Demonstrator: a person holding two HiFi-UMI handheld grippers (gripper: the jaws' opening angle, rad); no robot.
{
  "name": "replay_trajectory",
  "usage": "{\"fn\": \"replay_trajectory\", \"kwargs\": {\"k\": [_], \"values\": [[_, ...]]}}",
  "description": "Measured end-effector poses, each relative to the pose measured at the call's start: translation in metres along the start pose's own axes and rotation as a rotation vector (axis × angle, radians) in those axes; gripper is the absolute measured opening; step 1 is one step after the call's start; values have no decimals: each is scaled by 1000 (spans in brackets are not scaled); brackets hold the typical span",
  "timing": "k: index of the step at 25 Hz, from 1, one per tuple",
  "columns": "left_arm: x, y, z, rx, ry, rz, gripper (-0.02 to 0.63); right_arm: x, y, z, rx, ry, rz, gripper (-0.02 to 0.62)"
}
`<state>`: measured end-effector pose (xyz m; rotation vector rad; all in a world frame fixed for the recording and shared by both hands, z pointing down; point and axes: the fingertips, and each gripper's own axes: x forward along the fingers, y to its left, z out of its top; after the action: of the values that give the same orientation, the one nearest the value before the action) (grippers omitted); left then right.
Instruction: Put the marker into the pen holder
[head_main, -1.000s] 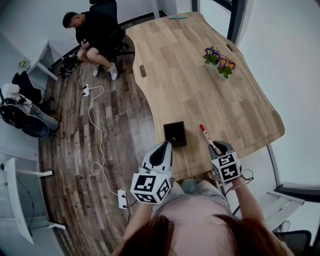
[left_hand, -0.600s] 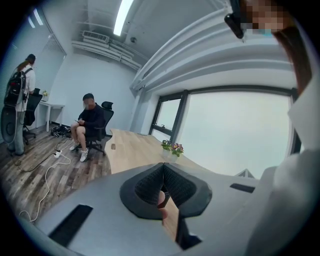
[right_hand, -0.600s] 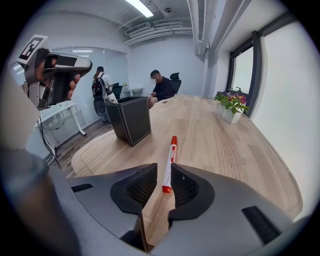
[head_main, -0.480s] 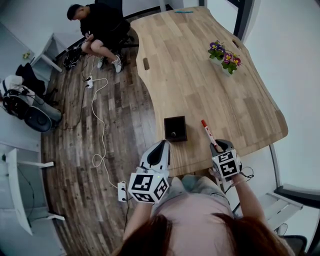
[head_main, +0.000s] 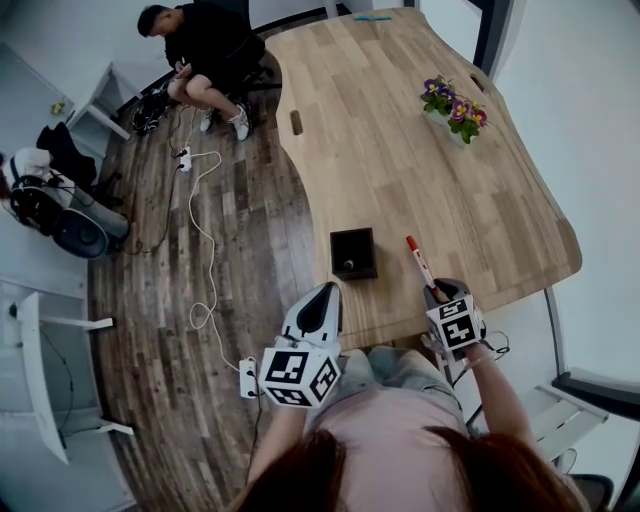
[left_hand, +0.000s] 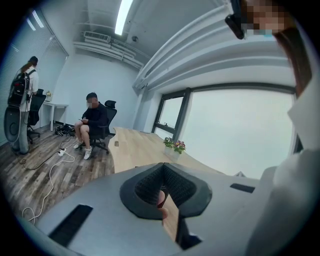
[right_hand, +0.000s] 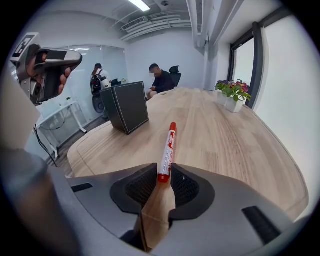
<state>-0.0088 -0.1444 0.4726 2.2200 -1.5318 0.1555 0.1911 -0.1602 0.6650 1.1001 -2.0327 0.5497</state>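
Observation:
A red marker (head_main: 419, 264) sticks out forward from my right gripper (head_main: 440, 291), which is shut on its tail end near the table's front edge. In the right gripper view the marker (right_hand: 167, 149) lies just above the wood, its cap pointing away from my right gripper (right_hand: 162, 173). The black square pen holder (head_main: 352, 253) stands upright to the marker's left, a short way off; it shows as a dark box (right_hand: 127, 106). My left gripper (head_main: 322, 300) hangs off the table's front left edge, jaws shut with nothing in them (left_hand: 162, 167).
The wooden table (head_main: 400, 150) stretches ahead, with a pot of flowers (head_main: 450, 105) at its far right. A person sits on a chair (head_main: 200, 50) beyond the table's far left corner. A white cable and power strip (head_main: 247, 378) lie on the floor.
The head view has drifted a little. Both grippers and the marker keep their places relative to the table and the holder.

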Motion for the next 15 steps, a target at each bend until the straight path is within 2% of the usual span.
{"fn": "replay_trajectory", "kwargs": {"k": [9,15], "values": [[-3,4,-1,-2,4,10,0,3,-2,-1,37,2,8,64],[-6,10,1,-1,2,9,0,3,-5,2,12,-38,-36,61]]}}
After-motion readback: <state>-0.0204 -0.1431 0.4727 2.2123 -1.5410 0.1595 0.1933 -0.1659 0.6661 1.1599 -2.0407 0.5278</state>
